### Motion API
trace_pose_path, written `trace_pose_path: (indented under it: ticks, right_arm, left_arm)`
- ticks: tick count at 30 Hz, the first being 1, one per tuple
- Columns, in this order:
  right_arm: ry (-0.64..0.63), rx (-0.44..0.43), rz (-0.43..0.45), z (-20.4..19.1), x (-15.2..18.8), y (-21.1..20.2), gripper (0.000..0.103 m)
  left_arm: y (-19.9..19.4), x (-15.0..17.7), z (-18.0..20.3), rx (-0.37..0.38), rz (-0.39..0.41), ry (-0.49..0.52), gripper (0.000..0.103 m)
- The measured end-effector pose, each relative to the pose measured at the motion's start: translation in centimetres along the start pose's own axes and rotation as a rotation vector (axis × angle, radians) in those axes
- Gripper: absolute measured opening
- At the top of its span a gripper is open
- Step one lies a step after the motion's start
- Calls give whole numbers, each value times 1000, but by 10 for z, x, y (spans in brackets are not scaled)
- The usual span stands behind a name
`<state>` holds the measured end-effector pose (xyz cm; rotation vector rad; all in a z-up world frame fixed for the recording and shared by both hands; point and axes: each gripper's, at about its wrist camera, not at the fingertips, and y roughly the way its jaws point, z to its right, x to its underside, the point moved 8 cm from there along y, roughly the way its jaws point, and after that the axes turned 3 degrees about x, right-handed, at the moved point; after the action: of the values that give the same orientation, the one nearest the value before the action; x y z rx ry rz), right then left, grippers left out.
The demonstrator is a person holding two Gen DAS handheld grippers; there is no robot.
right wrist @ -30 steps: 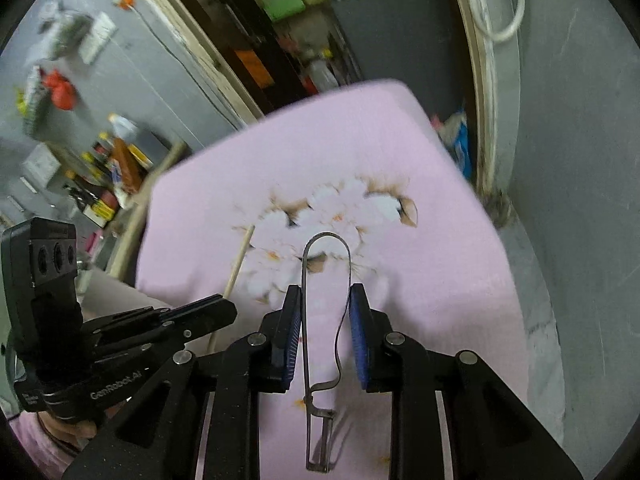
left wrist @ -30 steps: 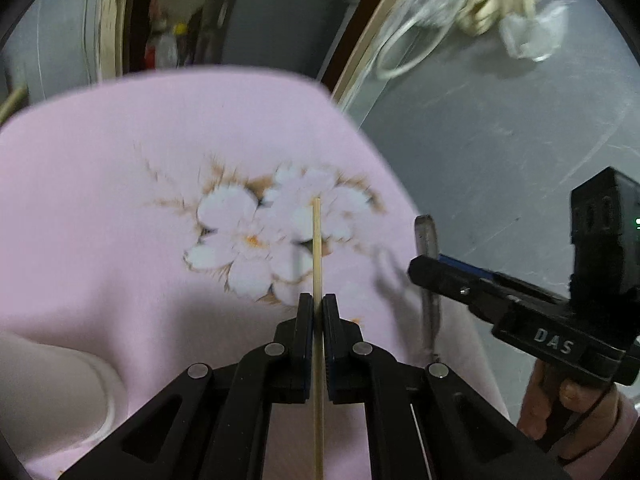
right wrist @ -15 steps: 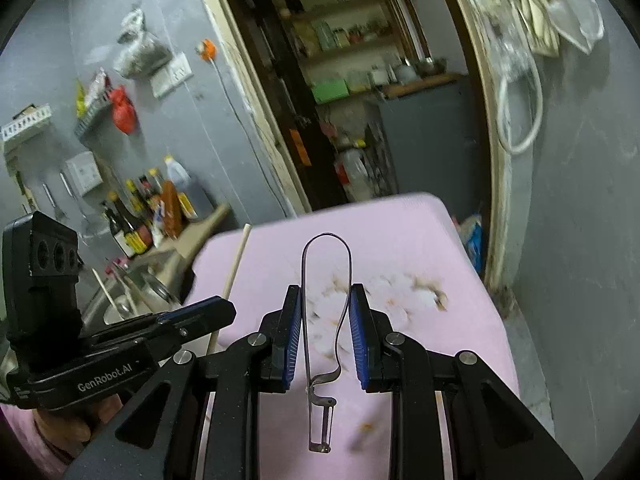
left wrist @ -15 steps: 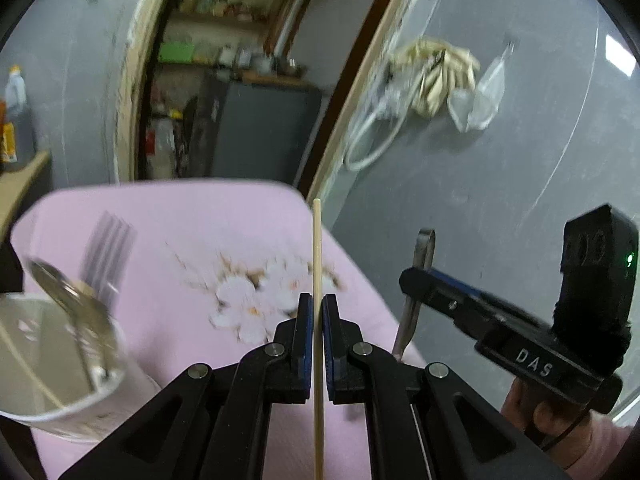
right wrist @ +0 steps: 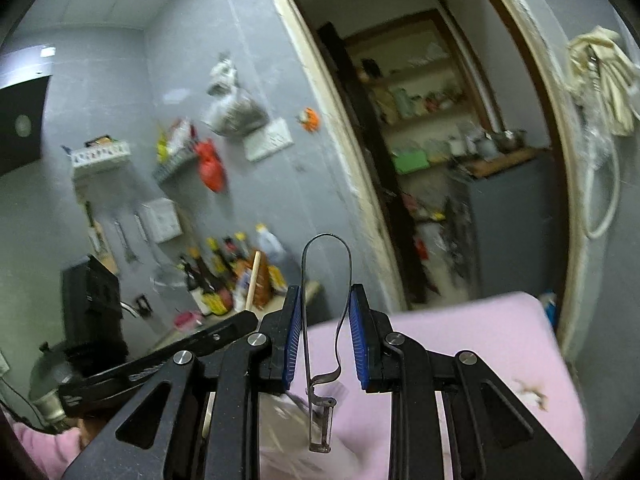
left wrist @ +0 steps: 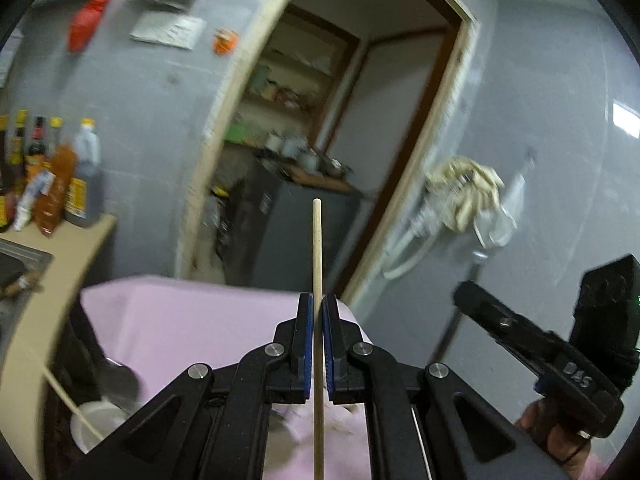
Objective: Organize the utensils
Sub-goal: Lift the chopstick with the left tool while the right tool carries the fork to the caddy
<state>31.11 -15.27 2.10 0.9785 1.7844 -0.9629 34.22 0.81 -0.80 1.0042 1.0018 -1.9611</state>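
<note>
My left claw (left wrist: 316, 344) is clamping a wooden chopstick (left wrist: 317, 280) between its blue pads, the stick running straight up past the tips and down out of frame. My right claw (right wrist: 325, 336) is pinching a wire-handled peeler (right wrist: 320, 344): the handle loop is rising above the tips, the blade end is hanging below the pads. Both tools are being held in the air above the pink cloth (left wrist: 192, 320).

Low at the left of the left view, a white cup (left wrist: 94, 426) is standing on the cloth with a thin stick (left wrist: 66, 400) leaning out of it; whatever else it holds is blurred. The right view is not showing the cup clearly, only a blur under the peeler.

The left view is catching my right claw at its right edge. The right view is catching my left claw at lower left, with the chopstick tip poking up beside it.

The cloth's far edge is falling off just ahead, its right corner near the doorway (right wrist: 440, 140). Left of the cloth, a counter (left wrist: 60, 264) is carrying sauce bottles (left wrist: 60, 176). Beyond, a grey wall and a pantry with shelves through the door.
</note>
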Motion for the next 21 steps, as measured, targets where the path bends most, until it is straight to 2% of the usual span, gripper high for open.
trace_pose_path:
  ticks: [4,7,14,21]
  right_arm:
    - [-21,-30,34,-26,0,17,21]
    - [-22,-37,45,-39,8,30,21]
    - [-43,-7,19,-50,41,52,21]
    - [-55,17,-18,-46,68,63,21]
  left_arm:
    - [-11,-21,-41,-38,88,-59,5]
    - [-16,-24,-68,-56,129,-90,5]
    - [-18,-5,-117,-67,198,-157,5]
    - [-19,12,-139,-114,239,-149,5]
